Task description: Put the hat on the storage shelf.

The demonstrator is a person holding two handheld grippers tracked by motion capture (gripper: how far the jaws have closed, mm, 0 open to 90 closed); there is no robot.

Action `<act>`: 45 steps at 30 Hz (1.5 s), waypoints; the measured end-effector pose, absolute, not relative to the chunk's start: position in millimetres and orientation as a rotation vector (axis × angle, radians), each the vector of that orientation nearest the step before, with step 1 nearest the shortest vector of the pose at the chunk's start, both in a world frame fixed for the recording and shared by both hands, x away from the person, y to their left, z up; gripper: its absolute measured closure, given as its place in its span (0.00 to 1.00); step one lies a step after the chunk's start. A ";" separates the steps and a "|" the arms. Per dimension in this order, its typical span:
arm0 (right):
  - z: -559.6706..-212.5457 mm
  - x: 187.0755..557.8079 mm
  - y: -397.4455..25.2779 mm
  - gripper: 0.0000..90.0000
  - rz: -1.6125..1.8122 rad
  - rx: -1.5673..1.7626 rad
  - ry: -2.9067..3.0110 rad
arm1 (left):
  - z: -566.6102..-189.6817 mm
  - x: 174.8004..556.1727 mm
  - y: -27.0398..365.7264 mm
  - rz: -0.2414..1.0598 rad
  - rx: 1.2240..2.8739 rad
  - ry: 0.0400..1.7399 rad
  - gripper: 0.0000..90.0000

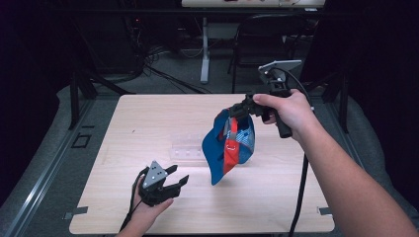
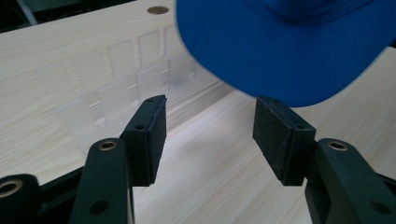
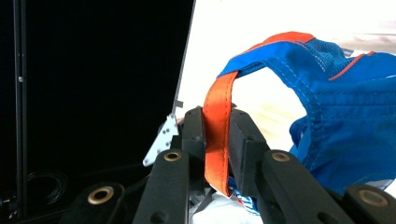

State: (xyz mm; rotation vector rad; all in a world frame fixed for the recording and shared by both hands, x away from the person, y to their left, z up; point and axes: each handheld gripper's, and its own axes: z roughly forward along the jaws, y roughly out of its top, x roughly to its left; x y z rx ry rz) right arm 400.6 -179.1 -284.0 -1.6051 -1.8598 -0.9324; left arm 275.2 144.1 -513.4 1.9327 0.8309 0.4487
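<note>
Black padded left gripper (image 2: pixel 208 135) gapes wide, empty, low over pale wood-grain tabletop (image 1: pixel 148 118). Right gripper (image 3: pixel 215 140) pinches orange woven strap (image 3: pixel 218 126) of blue fabric cap w/ mesh panel (image 1: pixel 228 145), dangling above table centre-right, near clear plastic rack (image 1: pixel 188 148).

Blue cap (image 1: pixel 213 148), orange strap (image 3: pixel 217 126)

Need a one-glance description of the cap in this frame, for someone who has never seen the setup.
Start at the light wooden table. Above its right half, the right gripper holds up a blue cap, shut on the cap's orange strap, so the cap hangs with its brim pointing down. It is the only coloured thing there: the clear plastic tray behind it is see-through, and the left gripper is open.
</note>
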 end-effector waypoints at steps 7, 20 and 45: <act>-282.5 409.0 -171.5 0.87 -0.951 -1.613 -1.851 | -510.2 275.4 129.0 0.438 1.961 0.794 0.51; -274.0 423.2 -161.9 0.87 -1.037 -1.628 -1.827 | -501.1 279.0 97.1 0.442 1.968 0.731 0.50; -277.0 429.6 -159.6 0.86 -1.067 -1.623 -1.816 | -506.6 311.9 82.5 0.639 1.953 0.735 0.97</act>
